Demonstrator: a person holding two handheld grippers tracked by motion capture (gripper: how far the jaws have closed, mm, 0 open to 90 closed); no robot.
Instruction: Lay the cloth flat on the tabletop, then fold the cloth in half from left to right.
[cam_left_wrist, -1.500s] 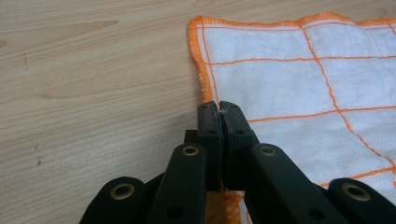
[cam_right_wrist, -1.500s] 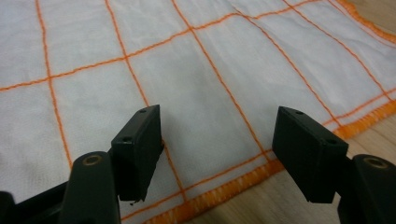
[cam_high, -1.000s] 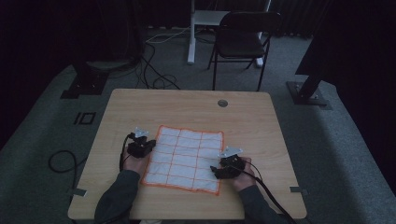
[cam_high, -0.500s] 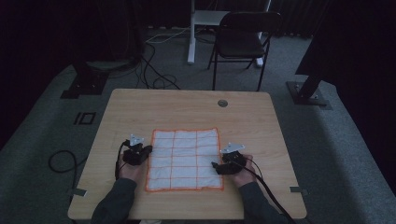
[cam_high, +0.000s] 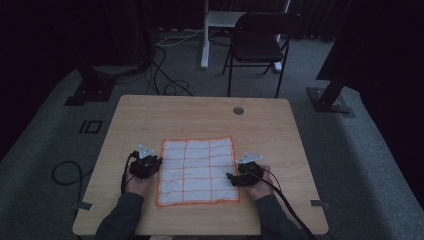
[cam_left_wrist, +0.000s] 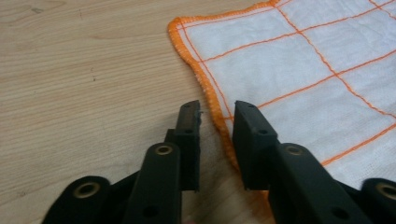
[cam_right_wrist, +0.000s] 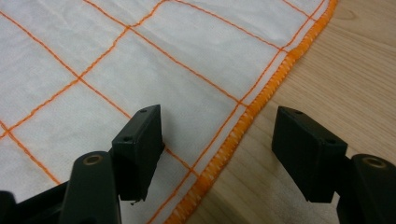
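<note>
A white cloth (cam_high: 197, 170) with an orange grid and orange hem lies flat on the wooden table (cam_high: 200, 115), near its front edge. My left gripper (cam_high: 150, 165) rests at the cloth's left edge. In the left gripper view its jaws have just been opening and stand a little apart, the gripper (cam_left_wrist: 217, 116) straddling the hem of the cloth (cam_left_wrist: 303, 60) without pressing on it. My right gripper (cam_high: 240, 177) sits at the cloth's right edge. It (cam_right_wrist: 217, 126) is wide open over the hem, one jaw above the cloth (cam_right_wrist: 140, 56), the other above bare wood.
A round cable hole (cam_high: 238, 110) sits near the table's far edge. Behind the table stand a dark folding chair (cam_high: 260, 42) and a white desk leg (cam_high: 205, 35). Cables (cam_high: 170, 85) and black stand bases (cam_high: 330, 100) lie on the grey floor.
The cloth lay skewed a second ago and now lies square to the table's edges. The left hand has shifted slightly toward the front edge. The right hand has stayed put.
</note>
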